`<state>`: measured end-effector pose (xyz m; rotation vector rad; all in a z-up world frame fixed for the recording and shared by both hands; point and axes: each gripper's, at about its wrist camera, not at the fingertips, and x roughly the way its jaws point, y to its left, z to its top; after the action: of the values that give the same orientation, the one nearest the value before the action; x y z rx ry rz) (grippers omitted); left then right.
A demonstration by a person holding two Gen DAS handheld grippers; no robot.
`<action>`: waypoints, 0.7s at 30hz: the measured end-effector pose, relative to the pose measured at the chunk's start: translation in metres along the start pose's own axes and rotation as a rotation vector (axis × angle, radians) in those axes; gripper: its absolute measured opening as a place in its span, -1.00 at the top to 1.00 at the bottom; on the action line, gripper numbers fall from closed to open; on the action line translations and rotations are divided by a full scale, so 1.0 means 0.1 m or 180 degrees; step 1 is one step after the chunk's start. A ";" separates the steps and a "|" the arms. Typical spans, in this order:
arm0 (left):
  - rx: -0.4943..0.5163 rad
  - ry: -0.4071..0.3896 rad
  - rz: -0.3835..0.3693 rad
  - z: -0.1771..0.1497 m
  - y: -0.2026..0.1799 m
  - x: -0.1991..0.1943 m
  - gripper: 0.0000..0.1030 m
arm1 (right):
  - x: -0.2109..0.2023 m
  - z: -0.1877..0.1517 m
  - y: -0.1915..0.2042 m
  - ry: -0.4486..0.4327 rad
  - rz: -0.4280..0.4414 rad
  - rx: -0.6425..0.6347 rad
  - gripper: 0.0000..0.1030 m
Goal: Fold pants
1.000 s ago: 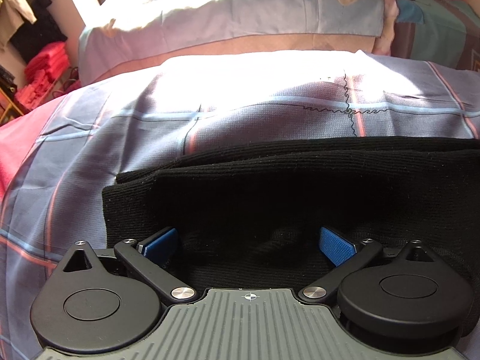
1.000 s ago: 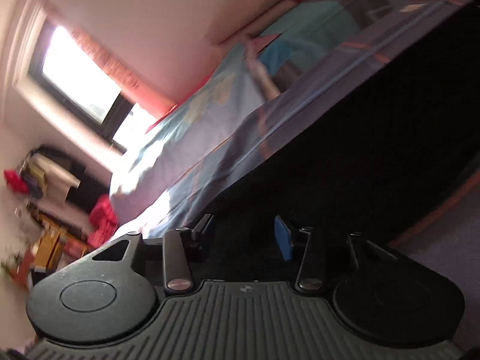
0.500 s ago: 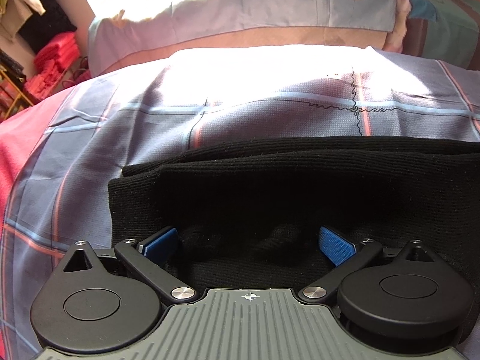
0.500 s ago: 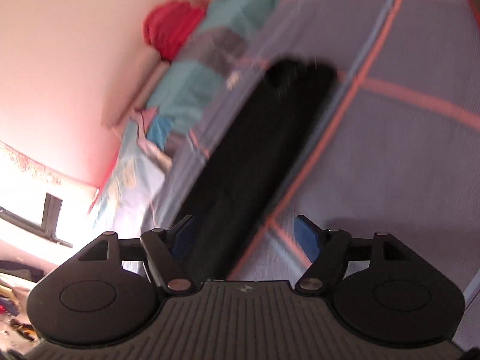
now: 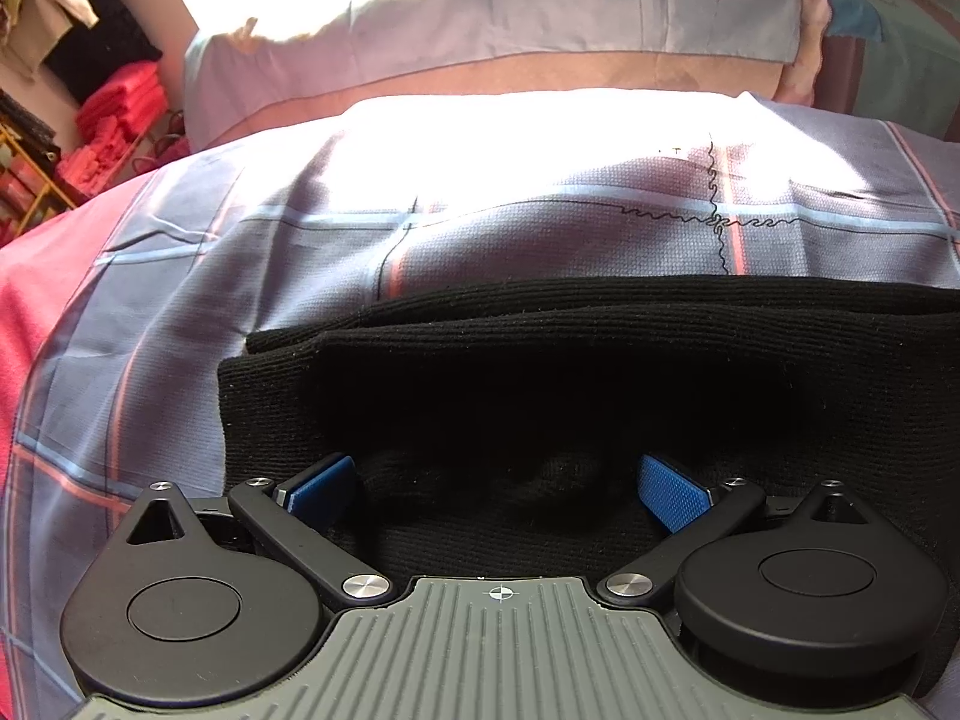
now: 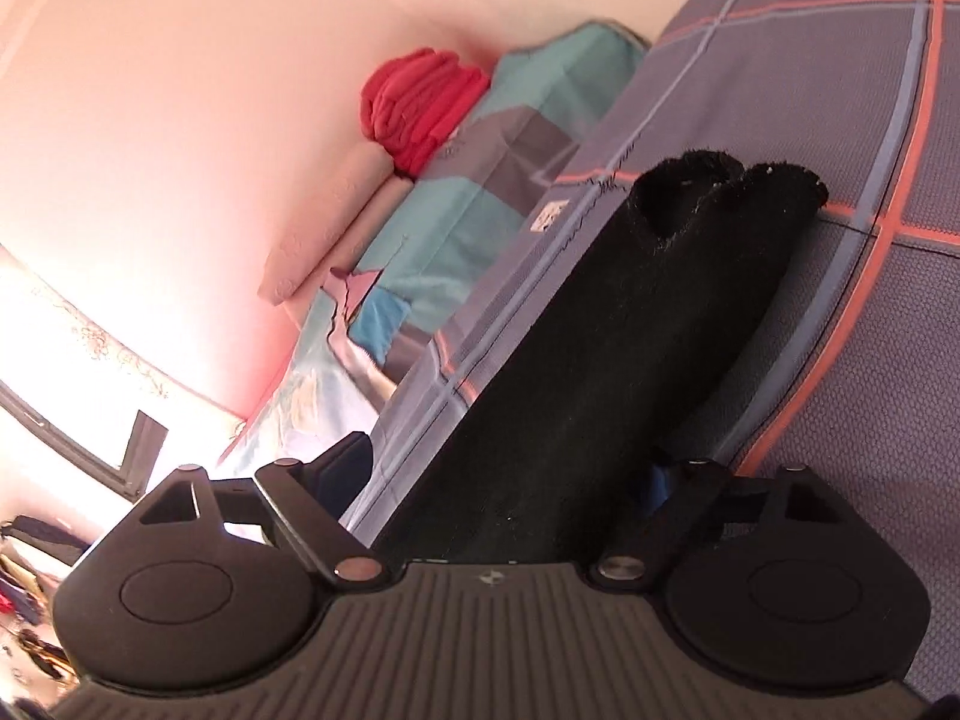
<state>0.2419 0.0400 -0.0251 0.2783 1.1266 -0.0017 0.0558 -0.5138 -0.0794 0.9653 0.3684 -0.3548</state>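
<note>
Black knit pants [image 5: 600, 372] lie folded lengthwise on the plaid bedsheet [image 5: 540, 222], with one end close under my left gripper [image 5: 492, 489]. Its blue pads [image 5: 669, 492] stand wide apart and open, and a bunched ridge of the black cloth sits between them. In the right wrist view the pants [image 6: 600, 360] run away from me to the two leg cuffs [image 6: 720, 180]. My right gripper [image 6: 504, 474] straddles the near part of the pants, its jaws opening; the cloth lies between the fingers, which do not press on it.
Folded quilts and pillows [image 5: 480, 18] are piled at the bed's far side. A red folded blanket [image 6: 420, 108] rests against the pink wall. Shelves with red clothes [image 5: 108, 120] stand left of the bed. A bright window [image 6: 60, 420] is at the lower left.
The right gripper's jaws have widened and its view has swung from the dark cloth close up to along the pant legs toward the cuffs. The left gripper has stayed put.
</note>
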 end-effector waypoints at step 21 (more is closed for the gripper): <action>0.0048 -0.0216 -0.0035 0.08 0.14 -0.21 -1.00 | -0.55 -1.53 1.81 -0.0963 -0.0342 -0.3705 0.51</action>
<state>0.2413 0.0487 -0.0001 0.2835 1.0611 -0.0291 0.0666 -0.2832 -0.0030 -0.2476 0.2790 -0.3059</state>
